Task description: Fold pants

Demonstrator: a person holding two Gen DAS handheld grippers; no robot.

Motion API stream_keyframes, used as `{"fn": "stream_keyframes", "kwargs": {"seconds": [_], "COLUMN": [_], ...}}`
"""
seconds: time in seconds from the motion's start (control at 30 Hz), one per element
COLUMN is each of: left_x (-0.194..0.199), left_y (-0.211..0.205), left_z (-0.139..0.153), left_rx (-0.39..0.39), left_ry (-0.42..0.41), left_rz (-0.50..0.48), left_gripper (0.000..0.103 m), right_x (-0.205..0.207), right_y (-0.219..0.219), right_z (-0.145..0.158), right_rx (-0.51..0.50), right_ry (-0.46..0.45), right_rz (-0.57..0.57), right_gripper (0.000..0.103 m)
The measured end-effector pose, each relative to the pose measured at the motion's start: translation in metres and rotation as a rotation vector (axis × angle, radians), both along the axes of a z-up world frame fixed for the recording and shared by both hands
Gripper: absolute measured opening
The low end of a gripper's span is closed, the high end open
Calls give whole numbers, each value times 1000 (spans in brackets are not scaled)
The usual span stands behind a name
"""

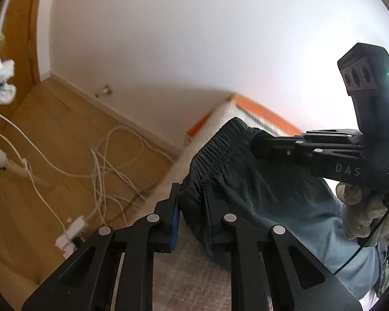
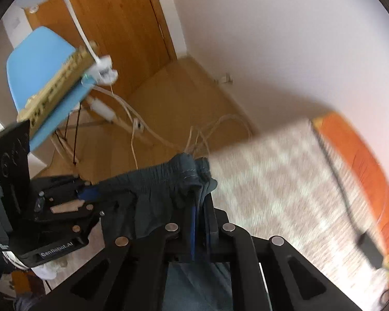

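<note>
White cables [image 1: 101, 165] tangled on wood floor [image 1: 51, 140] beside bed [image 2: 285, 181].

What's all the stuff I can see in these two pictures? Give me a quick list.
pants: one pair, dark grey-blue, elastic waistband held up at both ends over the bed
bed cover: one, pale beige pattern, under the pants
orange edge: one, along the bed by the wall
cables: several, white, tangled on the wooden floor
power strip: one, white, on the floor
chair: one, light blue, near the wooden door
left gripper: black, shut on the waistband
right gripper: black, shut on the waistband
gloved hand: one, pale glove, holding the right gripper
</note>
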State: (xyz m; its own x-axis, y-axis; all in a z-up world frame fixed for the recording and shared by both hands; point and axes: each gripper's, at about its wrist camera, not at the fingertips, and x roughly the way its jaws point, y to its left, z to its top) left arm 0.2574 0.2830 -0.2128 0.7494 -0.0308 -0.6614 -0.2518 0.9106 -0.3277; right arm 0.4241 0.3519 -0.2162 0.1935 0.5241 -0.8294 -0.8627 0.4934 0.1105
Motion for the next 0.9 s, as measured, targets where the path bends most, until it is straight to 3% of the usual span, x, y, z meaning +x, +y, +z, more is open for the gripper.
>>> {"fn": "stream_keyframes", "kwargs": {"seconds": [0.17,0.33,0.4,0.47,0.53,0.6,0.7,0.9], "left_x": [1,16,18,16,8,1,-12,-38], "left_y": [18,14,14,19,24,26,25,-6], "left_z": [16,-8,-12,-10,0,14,38,98], "left_rx": [54,85,109,98,104,119,134,165], "left_ry": [-12,98,128,134,117,105,71,-19], "left_rz": [28,-14,-9,12,33,41,20,-58], "left_gripper": [14,16,24,28,28,28,29,29], "right_x": [-2,8,10,11,10,5,-13,-81], "right_y": [34,49,45,32,16,-5,-35,-122], "right_z": [19,-11,-20,-14,3,27,68,142], "right_rx": [10,-81,-134,-120,-96,-71,-10,74], "right_ry": [-71,-49,-50,-52,-71,-106,-137,-264], "right_rz": [27,10,-23,-51,-76,-106,-126,-210], "right_gripper": [2,7,35,42,46,57,63,77]}}
